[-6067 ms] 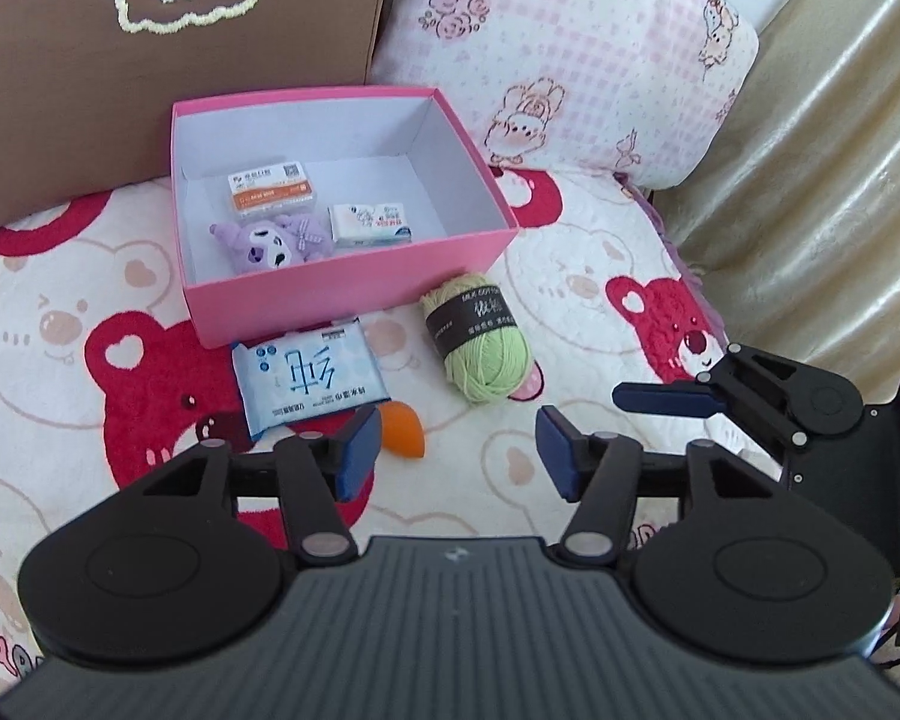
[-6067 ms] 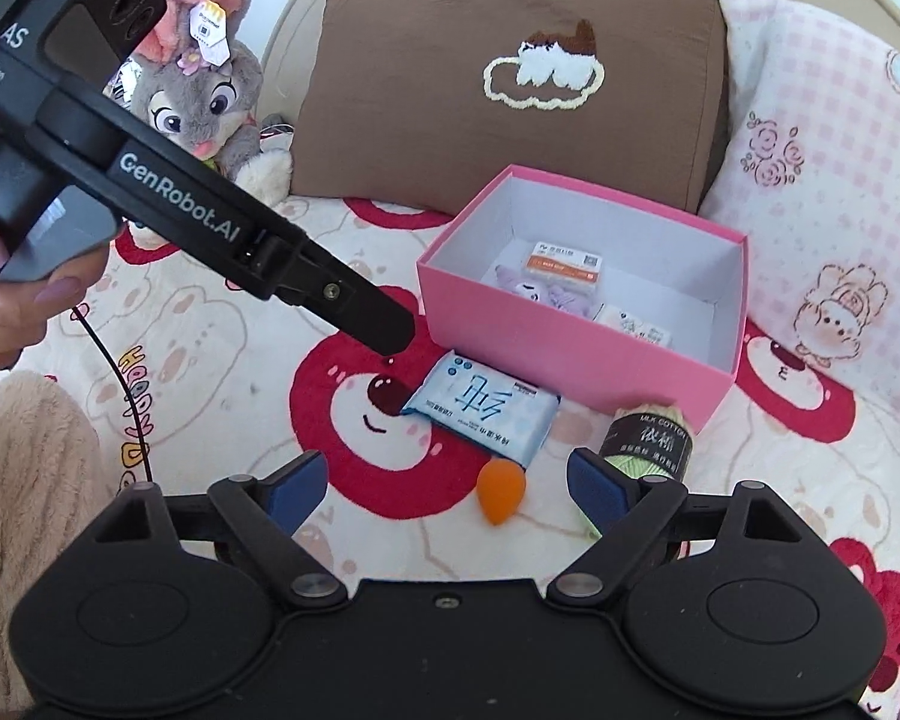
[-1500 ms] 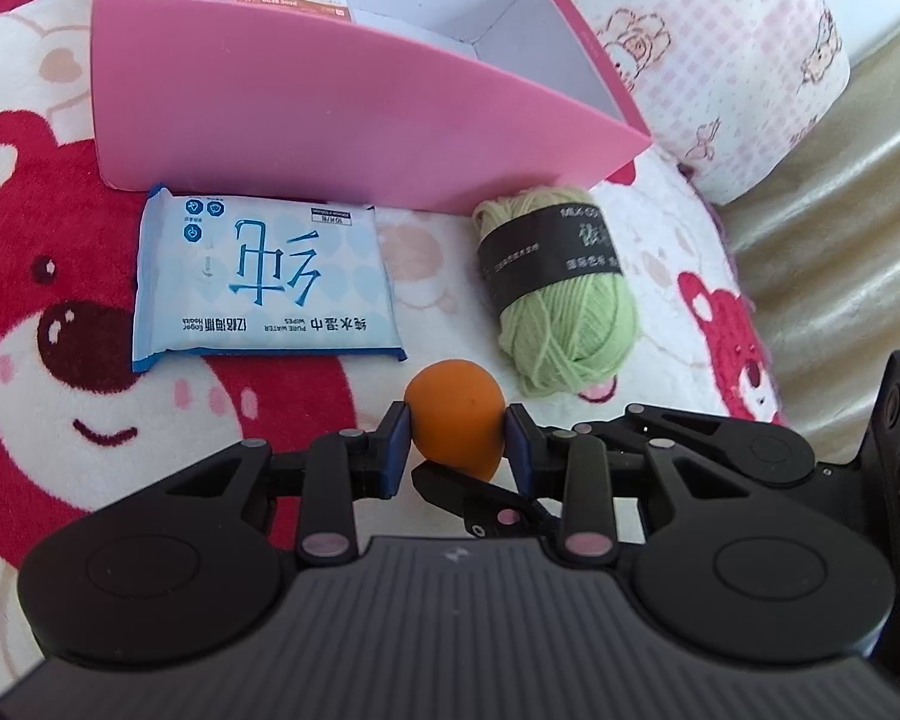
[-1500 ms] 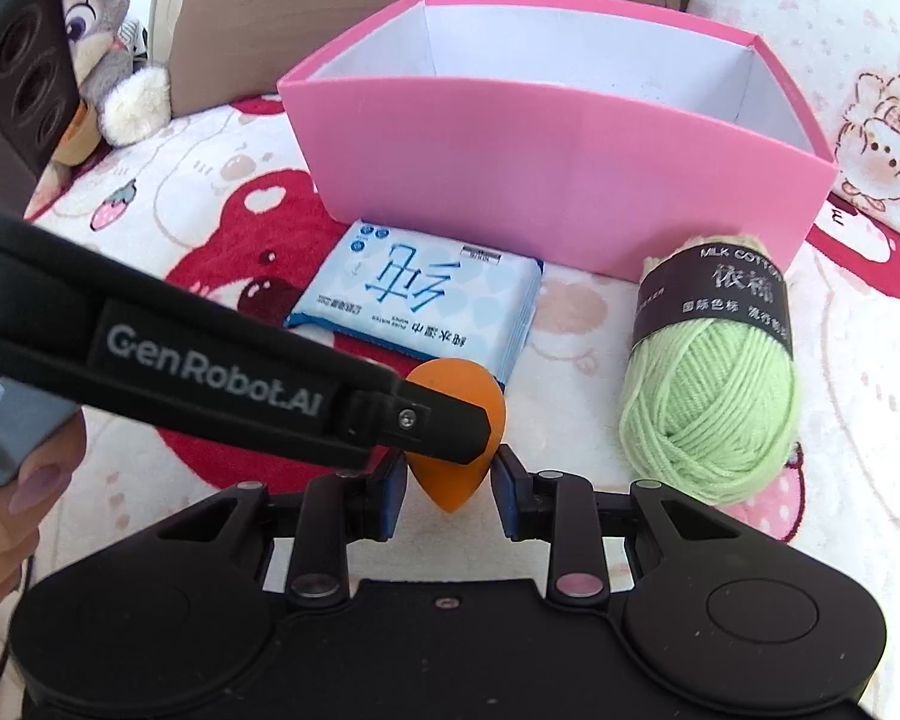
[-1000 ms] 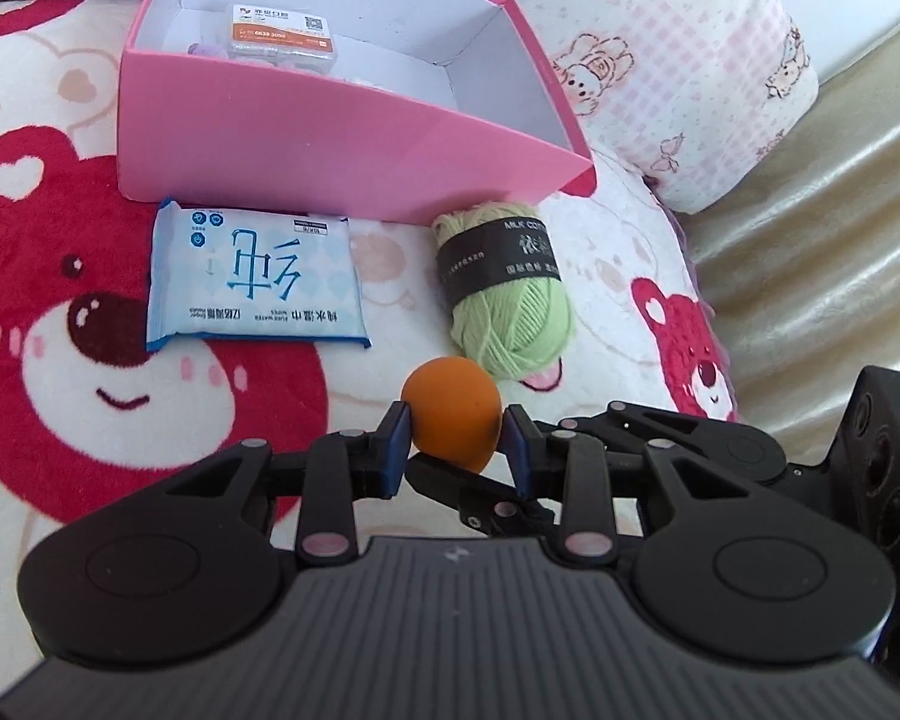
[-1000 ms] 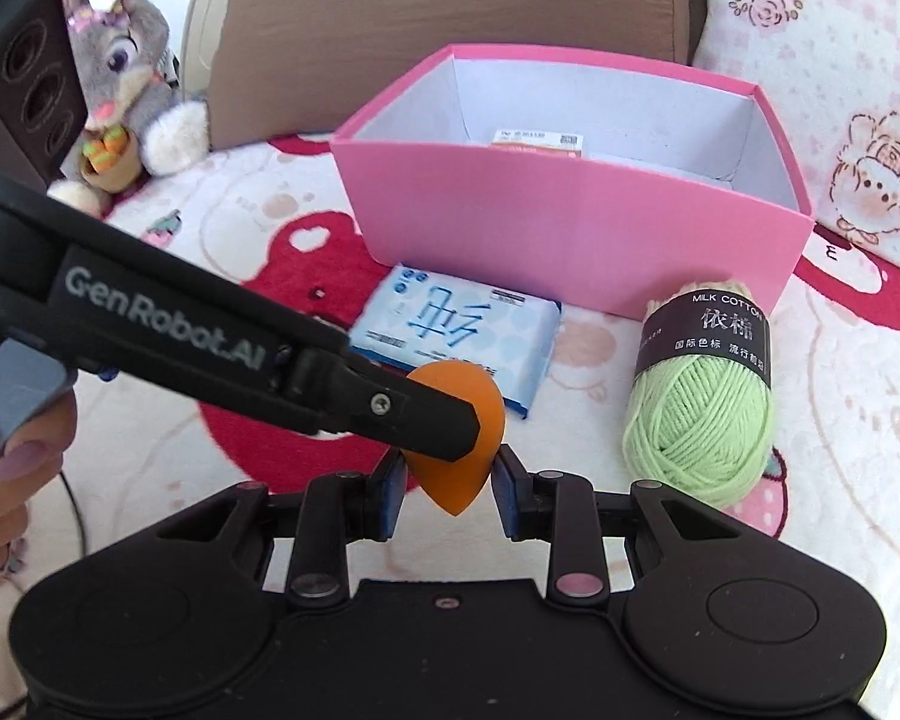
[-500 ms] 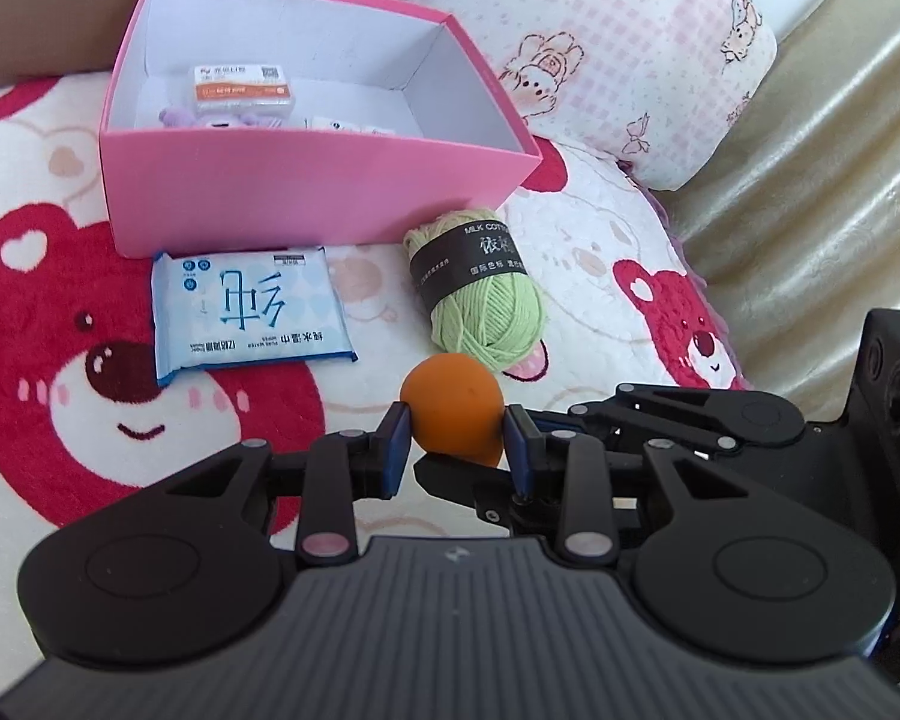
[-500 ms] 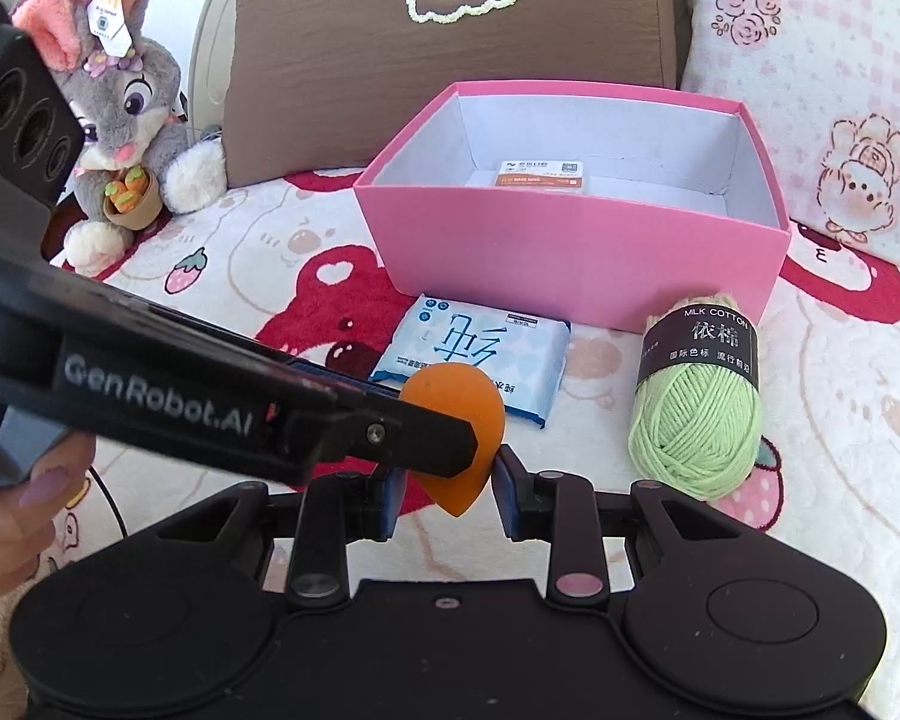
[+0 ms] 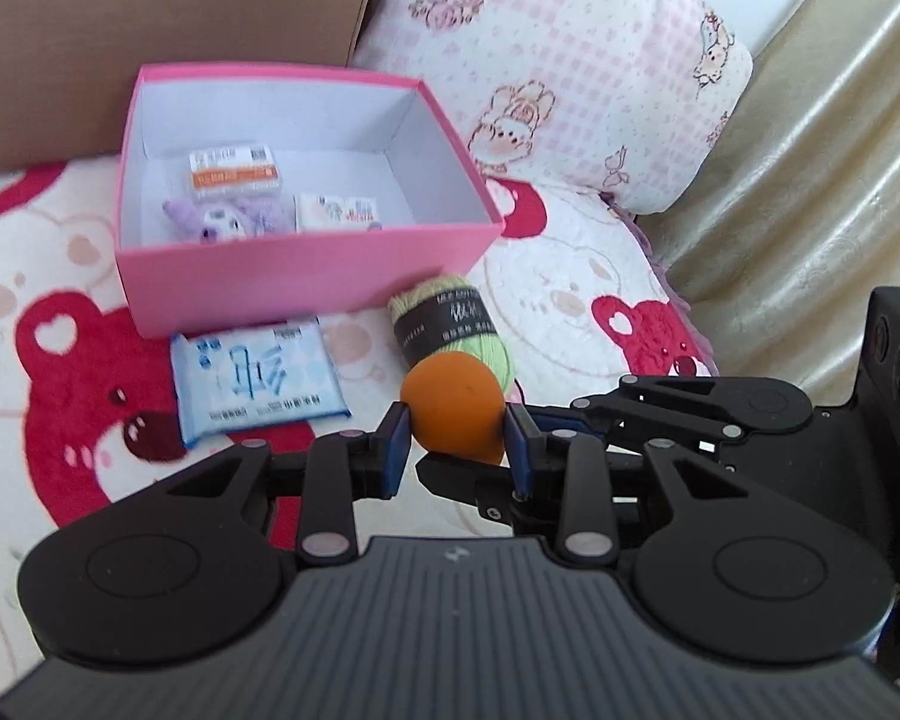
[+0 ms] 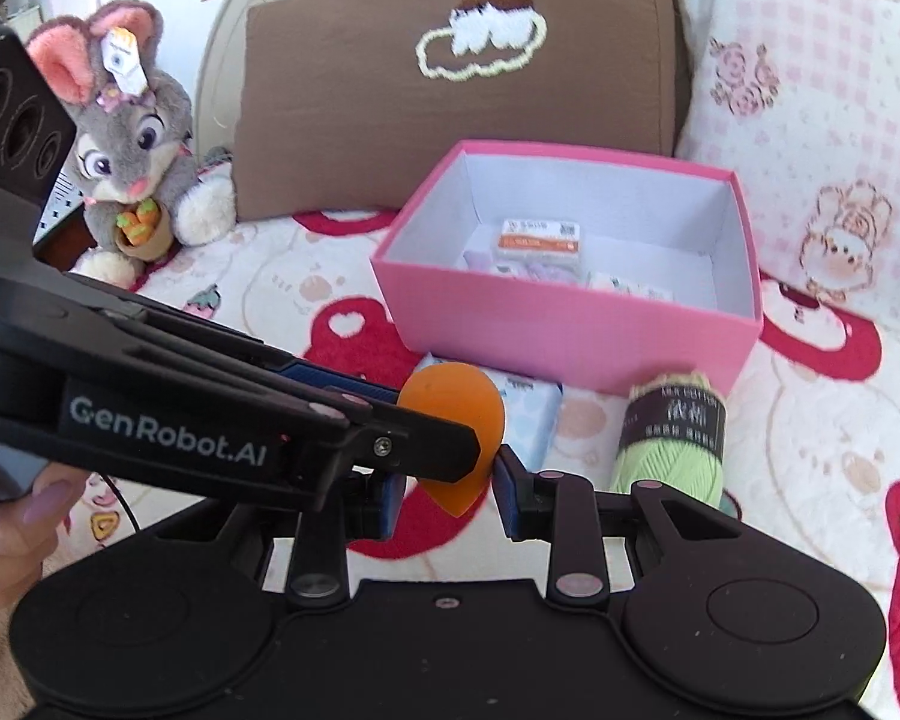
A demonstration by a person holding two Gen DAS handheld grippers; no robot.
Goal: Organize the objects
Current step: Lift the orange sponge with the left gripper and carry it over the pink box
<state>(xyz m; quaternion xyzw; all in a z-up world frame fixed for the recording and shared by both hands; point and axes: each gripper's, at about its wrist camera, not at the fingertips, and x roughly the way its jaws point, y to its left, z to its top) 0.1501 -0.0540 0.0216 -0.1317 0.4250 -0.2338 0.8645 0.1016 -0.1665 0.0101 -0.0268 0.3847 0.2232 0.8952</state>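
The orange sponge is up in the air, short of the pink box and a little toward its right end, not over the opening yet. Both tongs are on it: the left tongs pinch it at its sides, and the right tongs pinch its pointed lower end from underneath, as the right view shows. So it's a two-handed carry, which looks generous for something this light.

Inside the box, three things are already stowed: a small pack with an orange label near the back wall, a purple plush in front of it, and a little white packet to the plush's right.

On the bed, two things are waiting. The wipes pack lies flat just before the box's front wall, and the green yarn sits at the box's front right corner, seemingly touching it, though blur makes that hard to call.

My read: roughly halfway. Three in, one on its way, two to go. The sponge needs carrying forward over the front wall and letting go; there's bare floor on the box's right side.
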